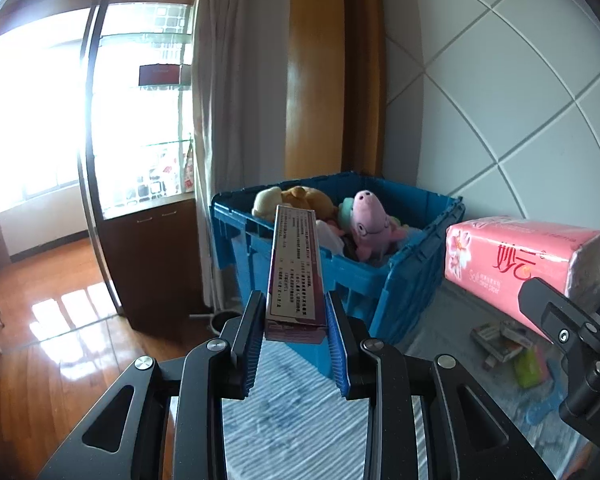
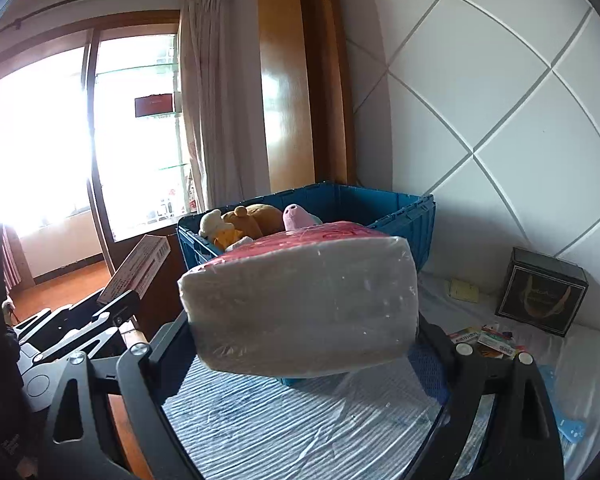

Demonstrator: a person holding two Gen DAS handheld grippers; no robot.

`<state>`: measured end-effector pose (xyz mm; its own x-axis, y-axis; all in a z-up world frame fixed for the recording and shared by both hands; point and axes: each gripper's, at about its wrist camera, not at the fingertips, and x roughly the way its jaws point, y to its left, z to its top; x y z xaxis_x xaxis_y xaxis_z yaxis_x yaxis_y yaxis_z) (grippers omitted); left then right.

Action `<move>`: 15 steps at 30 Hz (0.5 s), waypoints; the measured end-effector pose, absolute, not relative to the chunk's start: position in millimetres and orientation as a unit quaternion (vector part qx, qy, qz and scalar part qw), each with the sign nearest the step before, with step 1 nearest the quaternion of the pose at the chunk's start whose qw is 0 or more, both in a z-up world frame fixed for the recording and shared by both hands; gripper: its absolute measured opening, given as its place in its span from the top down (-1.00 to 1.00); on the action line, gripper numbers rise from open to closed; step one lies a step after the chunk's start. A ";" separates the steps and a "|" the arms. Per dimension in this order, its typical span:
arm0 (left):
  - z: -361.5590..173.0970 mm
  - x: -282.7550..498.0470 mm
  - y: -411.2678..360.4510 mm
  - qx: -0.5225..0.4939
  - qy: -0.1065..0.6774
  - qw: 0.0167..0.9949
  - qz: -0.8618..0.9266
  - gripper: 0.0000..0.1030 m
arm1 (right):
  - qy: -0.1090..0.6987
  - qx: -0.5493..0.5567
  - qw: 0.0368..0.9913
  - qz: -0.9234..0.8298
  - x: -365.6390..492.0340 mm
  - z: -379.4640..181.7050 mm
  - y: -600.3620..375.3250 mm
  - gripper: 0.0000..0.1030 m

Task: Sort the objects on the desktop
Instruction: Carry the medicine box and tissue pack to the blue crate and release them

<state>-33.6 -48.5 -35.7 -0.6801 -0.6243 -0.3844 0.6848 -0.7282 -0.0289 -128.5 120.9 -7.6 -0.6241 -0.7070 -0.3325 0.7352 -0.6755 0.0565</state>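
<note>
My left gripper [image 1: 296, 316] is shut on a long purple-and-white carton [image 1: 296, 272] that points up toward the blue crate [image 1: 400, 276]. The same carton [image 2: 138, 270] shows at the left in the right wrist view. My right gripper [image 2: 304, 344] grips a pink tissue pack [image 2: 304, 304] by its sides, jaws spread wide around it. In the left wrist view this tissue pack [image 1: 528, 256] hangs at the right, above the table. The blue crate [image 2: 404, 216] holds plush toys, among them a pink pig [image 1: 370, 224] and a tan bear [image 2: 252, 218].
A striped cloth [image 2: 284, 420] covers the table. Small packets [image 2: 488, 340] lie scattered at the right, near a black box [image 2: 540, 292] against the white tiled wall. A brown cabinet [image 1: 156, 256] and a wooden floor lie left of the table, by a bright window.
</note>
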 end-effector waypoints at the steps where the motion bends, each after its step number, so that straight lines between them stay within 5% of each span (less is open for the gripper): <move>1: -34.1 -36.1 -51.7 0.173 0.085 0.361 -0.912 0.44 | 0.042 0.163 0.403 -0.900 -127.5 -5.5 117.1 -0.79; 15: -19.2 -82.5 -140.9 0.150 0.091 0.359 -0.917 0.44 | 0.047 0.158 0.406 -0.899 -177.6 -5.5 26.9 -0.79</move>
<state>-82.5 -140.9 -19.2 -0.6968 -0.6318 -0.3396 0.6862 -0.7249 -0.0594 -177.6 26.9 -5.5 -0.6203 -0.7152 -0.3221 0.7449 -0.6657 0.0436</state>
